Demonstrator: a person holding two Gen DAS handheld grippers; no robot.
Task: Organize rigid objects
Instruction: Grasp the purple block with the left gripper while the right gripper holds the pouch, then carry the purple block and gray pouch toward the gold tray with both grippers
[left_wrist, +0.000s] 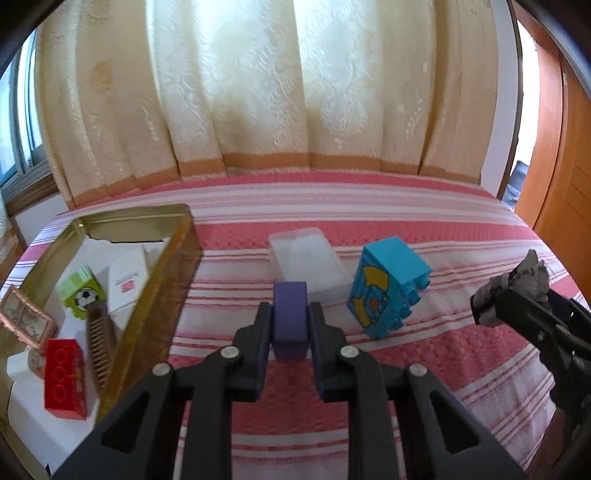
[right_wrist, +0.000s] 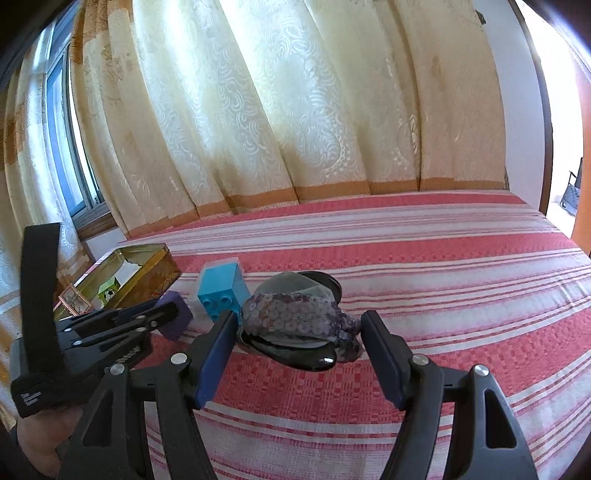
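Note:
My left gripper (left_wrist: 290, 310) is shut on a purple block (left_wrist: 290, 332), pads pressing its two sides just above the striped bedspread (left_wrist: 406, 369). Beyond it lie a clear plastic box (left_wrist: 306, 258) and a tilted blue toy brick (left_wrist: 388, 284). In the right wrist view, my right gripper (right_wrist: 300, 317) is shut on a black hair clip with sequined fabric (right_wrist: 295, 317), spanning both fingers. The left wrist view shows the right gripper (left_wrist: 495, 302) at the right edge, the clip (left_wrist: 524, 280) raised off the bed. The purple block (right_wrist: 177, 321) and blue brick (right_wrist: 218, 291) sit left of the clip.
A gold tin (left_wrist: 155, 280) stands open at the left. Inside are a green football brick (left_wrist: 83, 295), a white box (left_wrist: 129, 284), a red brick (left_wrist: 64, 376) and a brown comb (left_wrist: 99, 343). Cream curtains (left_wrist: 295, 92) hang behind the bed; a wooden door (left_wrist: 561, 206) is at right.

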